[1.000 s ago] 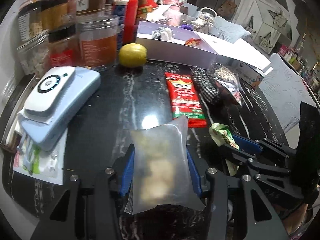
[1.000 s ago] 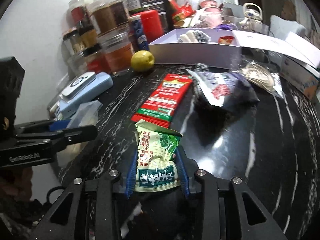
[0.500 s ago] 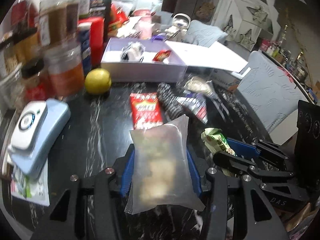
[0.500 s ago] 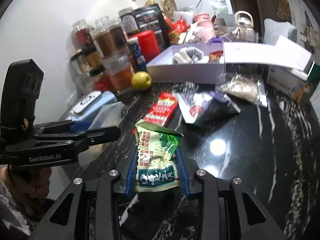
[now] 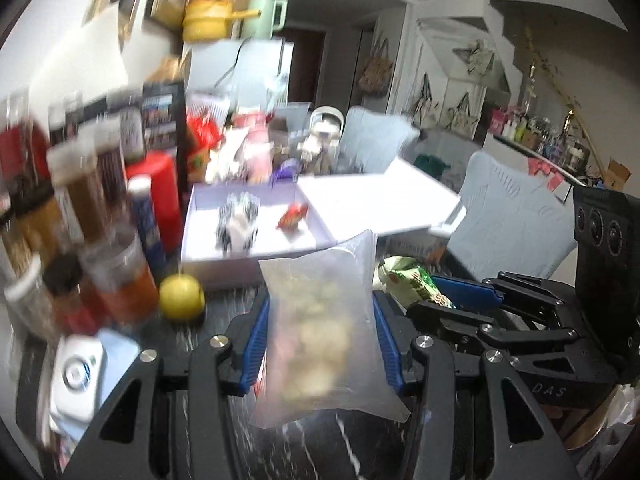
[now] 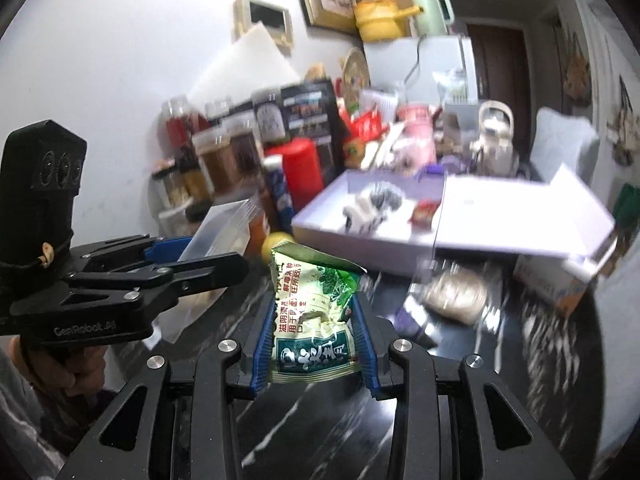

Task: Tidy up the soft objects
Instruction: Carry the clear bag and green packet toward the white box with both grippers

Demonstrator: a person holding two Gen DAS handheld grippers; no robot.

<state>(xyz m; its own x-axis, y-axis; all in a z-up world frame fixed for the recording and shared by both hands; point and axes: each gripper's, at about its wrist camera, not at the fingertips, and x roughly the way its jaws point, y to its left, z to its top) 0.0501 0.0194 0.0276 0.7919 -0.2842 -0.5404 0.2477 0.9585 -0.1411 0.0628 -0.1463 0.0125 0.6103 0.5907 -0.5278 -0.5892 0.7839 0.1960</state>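
Observation:
My left gripper [image 5: 320, 320] is shut on a clear plastic pouch [image 5: 324, 328] of pale lumpy contents, held upright above the black marble table [image 5: 352, 448]. My right gripper [image 6: 314, 320] is shut on a green snack packet [image 6: 312, 312] with printed writing. In the left wrist view the right gripper [image 5: 436, 300] sits just to the right with that green packet [image 5: 412, 280]. In the right wrist view the left gripper [image 6: 208, 260] is at the left with the clear pouch [image 6: 224, 228]. Ahead lies an open white box [image 5: 208, 216], also seen as the white box [image 6: 320, 232], holding a black-and-white soft item [image 5: 238, 224] and a small red packet [image 5: 294, 216].
Jars and bottles [image 5: 88, 232] crowd the table's left side beside a red canister [image 5: 160, 196] and a yellow lemon [image 5: 182, 298]. A white-and-blue device [image 5: 80, 376] lies at the near left. More packets [image 6: 452, 292] lie on the marble right of the box's lid [image 6: 520, 216].
Both grippers have risen with their packets and tilted up, so the box and the room behind now fill the views. The red packet on the table has dropped out of sight.

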